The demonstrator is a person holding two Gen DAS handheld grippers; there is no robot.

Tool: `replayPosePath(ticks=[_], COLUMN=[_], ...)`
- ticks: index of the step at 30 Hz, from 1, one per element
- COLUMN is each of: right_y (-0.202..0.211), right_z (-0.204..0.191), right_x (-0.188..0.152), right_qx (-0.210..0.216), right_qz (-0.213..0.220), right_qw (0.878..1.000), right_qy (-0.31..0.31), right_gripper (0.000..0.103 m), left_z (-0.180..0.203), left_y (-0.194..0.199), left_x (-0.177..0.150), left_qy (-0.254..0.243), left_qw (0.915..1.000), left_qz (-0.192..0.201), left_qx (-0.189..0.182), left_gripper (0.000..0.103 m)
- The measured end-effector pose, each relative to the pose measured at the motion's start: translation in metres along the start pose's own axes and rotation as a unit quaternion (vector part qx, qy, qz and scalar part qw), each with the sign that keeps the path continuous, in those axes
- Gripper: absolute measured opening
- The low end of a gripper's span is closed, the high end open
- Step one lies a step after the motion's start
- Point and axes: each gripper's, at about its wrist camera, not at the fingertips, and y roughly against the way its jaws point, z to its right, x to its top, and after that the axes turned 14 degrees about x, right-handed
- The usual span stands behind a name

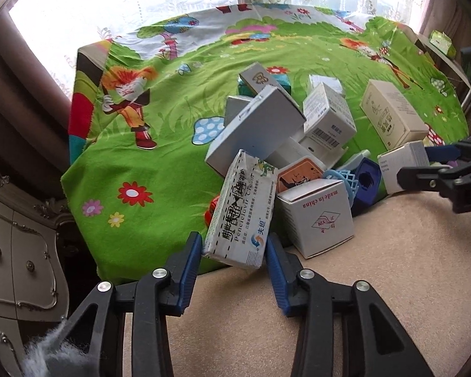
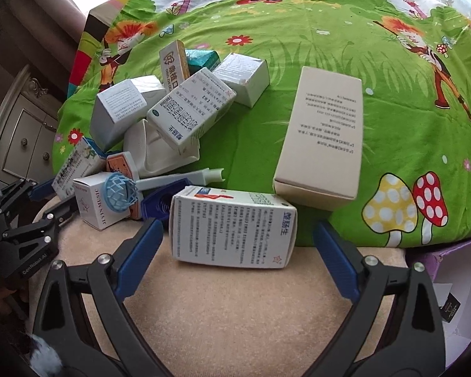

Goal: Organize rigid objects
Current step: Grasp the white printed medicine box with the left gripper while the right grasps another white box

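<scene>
A pile of small cardboard boxes lies where the green cartoon cloth [image 1: 141,157] meets a beige plush surface [image 1: 392,282]. My left gripper [image 1: 234,240] is shut on the lower end of a worn white cream box [image 1: 238,207], with a blue pad on each side of it. From the right wrist view, that gripper [image 2: 55,198] and the cream box [image 2: 75,165] sit at the far left. My right gripper [image 2: 238,224] is open around a white medicine box [image 2: 232,229] lying flat; the right pad stands apart from it. The left wrist view shows it [image 1: 424,165] at that box [image 1: 398,165].
A large beige box [image 2: 320,138] lies flat on the cloth behind the right gripper. A light-blue lattice ball on a white handle [image 2: 121,193], a dark-blue piece [image 1: 365,182] and a "made in china" box [image 1: 317,216] crowd the pile. An ornate cabinet [image 1: 15,251] stands left, a purple box [image 2: 449,257] right.
</scene>
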Motion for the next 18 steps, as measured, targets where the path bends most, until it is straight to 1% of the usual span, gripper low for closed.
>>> replayPosePath(ticks=[1,2,3,5,10,15,18], right_y=[0.000,-0.001,-0.001,0.000,0.011,0.028,0.040], right_z=[0.000,0.001,0.001,0.001,-0.006,-0.010,-0.010], right_x=[0.000,-0.001,-0.002,-0.004,-0.010,-0.018,-0.024], right_qx=[0.000,0.002,0.005,0.006,0.012,0.005,-0.003], right_qz=[0.000,-0.002,-0.004,-0.002,0.019,0.053,0.074], right_qw=[1.000,1.000,1.000,1.000,0.999,0.998,0.997], right_qy=[0.000,0.000,0.000,0.003,0.023,0.033,0.033], right_gripper=[0.088,0.080,0.074,0.074,0.073,0.073,0.073], left_z=[-0.001,-0.002,-0.002,-0.004,-0.010,-0.009,-0.002], left_y=[0.002,0.003,0.004,0.008,0.020,0.042,0.054], left_x=[0.000,0.000,-0.001,-0.001,-0.003,-0.002,-0.001], left_qy=[0.002,0.004,0.006,0.011,0.027,0.042,0.048], left_qw=[1.0000,1.0000,0.9999,0.9998,0.9991,0.9975,0.9964], left_qz=[0.003,0.004,0.007,0.013,0.028,0.056,0.070], left_qx=[0.002,0.003,0.006,0.009,0.019,0.011,-0.002], left_gripper=[0.042,0.042,0.042,0.042,0.042,0.042,0.042])
